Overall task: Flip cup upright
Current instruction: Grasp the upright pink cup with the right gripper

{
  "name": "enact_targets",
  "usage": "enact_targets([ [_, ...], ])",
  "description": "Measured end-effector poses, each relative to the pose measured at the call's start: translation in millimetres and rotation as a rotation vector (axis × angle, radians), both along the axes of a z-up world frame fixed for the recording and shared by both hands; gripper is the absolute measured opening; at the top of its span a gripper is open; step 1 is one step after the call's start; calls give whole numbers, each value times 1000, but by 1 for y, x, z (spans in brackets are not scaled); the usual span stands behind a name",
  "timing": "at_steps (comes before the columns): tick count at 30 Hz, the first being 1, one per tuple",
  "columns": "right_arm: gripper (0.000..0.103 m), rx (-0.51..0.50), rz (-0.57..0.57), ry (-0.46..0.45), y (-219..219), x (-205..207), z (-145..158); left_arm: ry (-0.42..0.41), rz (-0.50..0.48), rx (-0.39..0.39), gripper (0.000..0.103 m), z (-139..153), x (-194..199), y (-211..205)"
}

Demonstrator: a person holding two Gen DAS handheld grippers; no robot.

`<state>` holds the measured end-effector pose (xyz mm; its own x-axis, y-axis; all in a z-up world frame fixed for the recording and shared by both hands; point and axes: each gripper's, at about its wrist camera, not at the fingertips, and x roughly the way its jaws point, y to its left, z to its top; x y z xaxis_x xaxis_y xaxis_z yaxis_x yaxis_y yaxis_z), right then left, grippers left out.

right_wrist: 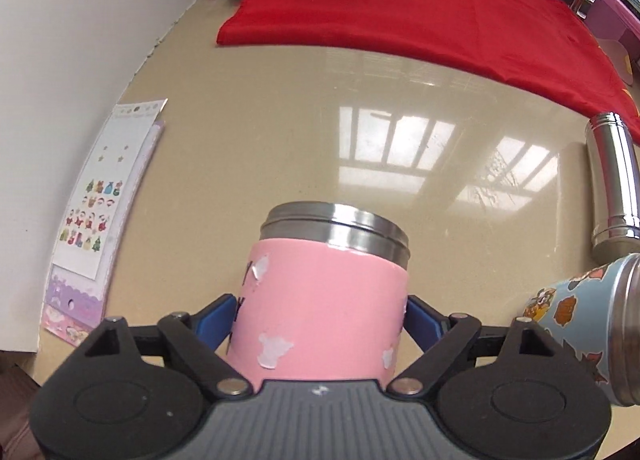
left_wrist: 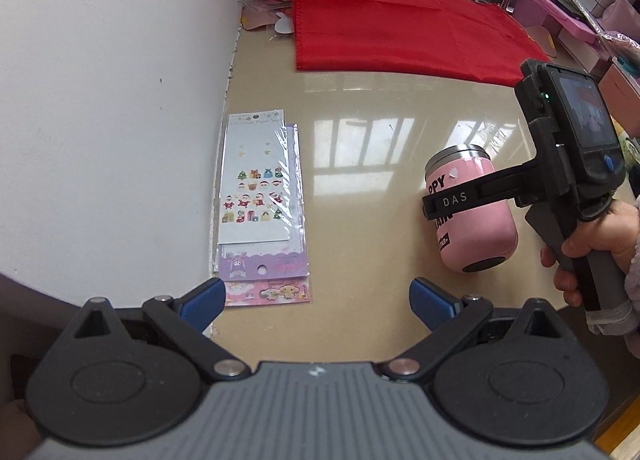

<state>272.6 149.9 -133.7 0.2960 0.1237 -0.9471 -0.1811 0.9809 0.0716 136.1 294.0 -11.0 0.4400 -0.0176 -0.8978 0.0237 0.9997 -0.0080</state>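
Note:
A pink cup (left_wrist: 472, 212) with a steel rim and black base is held tilted above the beige table (left_wrist: 360, 164), rim pointing away and to the left. My right gripper (left_wrist: 430, 206) is shut on its middle, one black finger across its side. In the right wrist view the pink cup (right_wrist: 324, 300) fills the space between the blue pads (right_wrist: 218, 318), steel rim away from me. My left gripper (left_wrist: 316, 302) is open and empty, low over the near table edge, left of the cup.
Sticker sheets (left_wrist: 258, 196) lie by the white wall at left. A red cloth (left_wrist: 400, 24) covers the far table. A steel cup (right_wrist: 612, 180) and a blue patterned cup (right_wrist: 588, 320) lie at right. Pink boxes (left_wrist: 560, 16) stand far right.

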Motion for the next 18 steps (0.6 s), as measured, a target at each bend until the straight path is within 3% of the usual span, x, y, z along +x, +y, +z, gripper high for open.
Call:
enact_targets([
  [8, 88, -129, 309, -4, 23, -14, 1, 11, 10, -18, 101, -6, -7, 1],
  [18, 88, -88, 191, 98, 11, 12, -11, 3, 17, -35, 101, -7, -1, -3],
])
